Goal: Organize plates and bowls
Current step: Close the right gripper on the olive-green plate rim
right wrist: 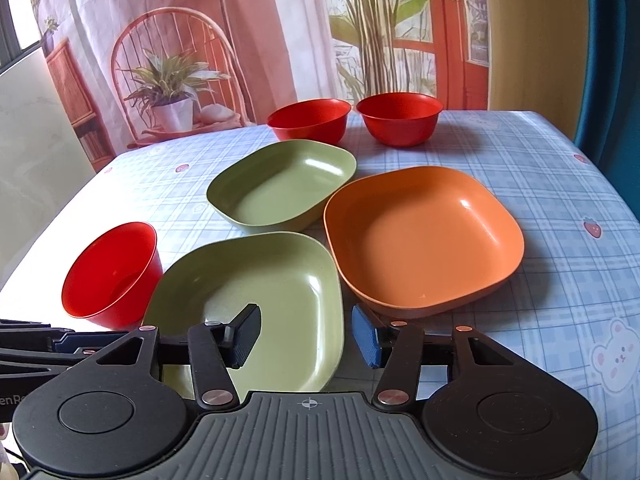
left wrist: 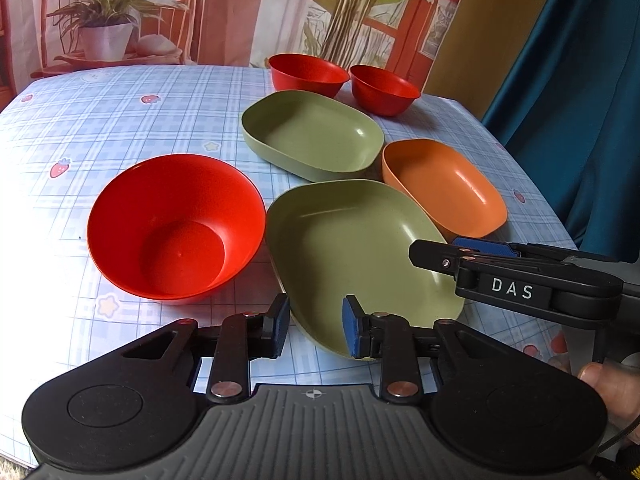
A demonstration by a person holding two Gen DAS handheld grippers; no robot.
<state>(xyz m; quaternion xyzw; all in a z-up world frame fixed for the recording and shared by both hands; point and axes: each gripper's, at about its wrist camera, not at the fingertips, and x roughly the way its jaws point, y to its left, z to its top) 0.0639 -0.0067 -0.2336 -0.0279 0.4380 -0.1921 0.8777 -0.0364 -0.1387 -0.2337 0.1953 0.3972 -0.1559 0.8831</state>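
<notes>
Bench (left wrist: 120, 120) with blue checked cloth, strawberry and bear prints. Six dishes on it, all upright and empty.

Near green plate (left wrist: 360, 248) sits at the front, both tools on it. Left hand-held gripper (left wrist: 316, 330) straddles its near rim: one pad outside on the cloth side, the other inside the plate. Pads apart with a clear gap, not pinching the rim.

Right hand-held gripper (right wrist: 305, 334) straddles the same plate's near right corner, one finger inside over the plate floor and the blue pad outside. Jaws apart and wider than the left, with no contact seen. The left wrist view shows it coming in from the right over the plate edge.

Large red bowl (left wrist: 176, 228) is just left of the near green plate, rims close; can't tell if touching. Far green plate (left wrist: 312, 136) is behind the near one, close. Orange plate (right wrist: 420, 240) is right of both green plates, just beside the near one.

Two small red bowls at the back, side by side: left one (right wrist: 308, 120), right one (right wrist: 400, 120). They are near each other and behind the far green plate.

A thumb (left wrist: 604, 384) shows at the right edge in the left wrist view. Printed backdrop (right wrist: 180, 60) with chair and potted plants hangs behind the bench
</notes>
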